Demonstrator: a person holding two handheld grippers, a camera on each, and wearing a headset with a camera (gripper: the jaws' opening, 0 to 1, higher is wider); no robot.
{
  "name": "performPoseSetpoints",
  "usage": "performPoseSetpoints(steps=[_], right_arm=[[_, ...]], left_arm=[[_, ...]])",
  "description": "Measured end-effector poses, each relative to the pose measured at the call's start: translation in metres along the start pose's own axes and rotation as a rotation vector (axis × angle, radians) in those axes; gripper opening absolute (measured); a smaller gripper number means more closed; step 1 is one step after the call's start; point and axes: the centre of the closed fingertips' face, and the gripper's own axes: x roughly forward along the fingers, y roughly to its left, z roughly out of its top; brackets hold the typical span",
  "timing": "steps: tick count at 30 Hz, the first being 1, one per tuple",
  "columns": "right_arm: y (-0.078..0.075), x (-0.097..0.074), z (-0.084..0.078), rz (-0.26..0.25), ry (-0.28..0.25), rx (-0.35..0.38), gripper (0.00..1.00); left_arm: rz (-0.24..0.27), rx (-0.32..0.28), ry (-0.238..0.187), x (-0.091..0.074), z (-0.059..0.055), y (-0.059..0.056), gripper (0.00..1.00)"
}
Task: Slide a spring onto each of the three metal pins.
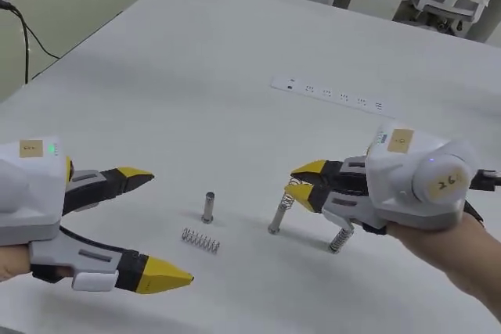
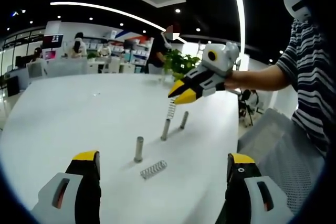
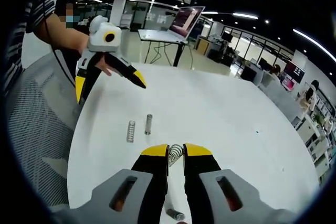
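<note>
Right tool tight around spring atop 1 pin

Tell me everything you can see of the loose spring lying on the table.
The loose spring is a short coil of bare silvery wire, evenly wound. It lies flat on its side on the white table, close beside the foot of the bare upright pin but apart from it, on no pin. Only the table touches it.
</note>
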Motion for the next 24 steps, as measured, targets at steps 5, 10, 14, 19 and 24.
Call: performPoseSetpoints(steps=[5, 10, 14, 19, 24], right_arm=[[0.002, 0.003, -0.002, 0.005, 0.006, -0.001, 0.08], [0.003, 0.008, -0.007, 0.012, 0.022, -0.004, 0.08], [0.005, 0.012, -0.012, 0.019, 0.031, -0.002, 0.08], [0.008, 0.018, -0.020, 0.030, 0.052, -0.001, 0.08], [0.011, 0.027, -0.028, 0.041, 0.078, 0.004, 0.08]], left_arm=[[0.001, 0.001, -0.002, -0.001, 0.001, 0.000, 0.98], [0.002, 0.001, -0.003, -0.001, 0.002, 0.001, 0.97], [0.002, 0.000, -0.005, -0.001, 0.002, 0.000, 0.97], [0.006, -0.001, -0.003, -0.003, 0.002, 0.001, 0.96], [0.012, 0.000, -0.008, -0.004, 0.004, 0.001, 0.96]])
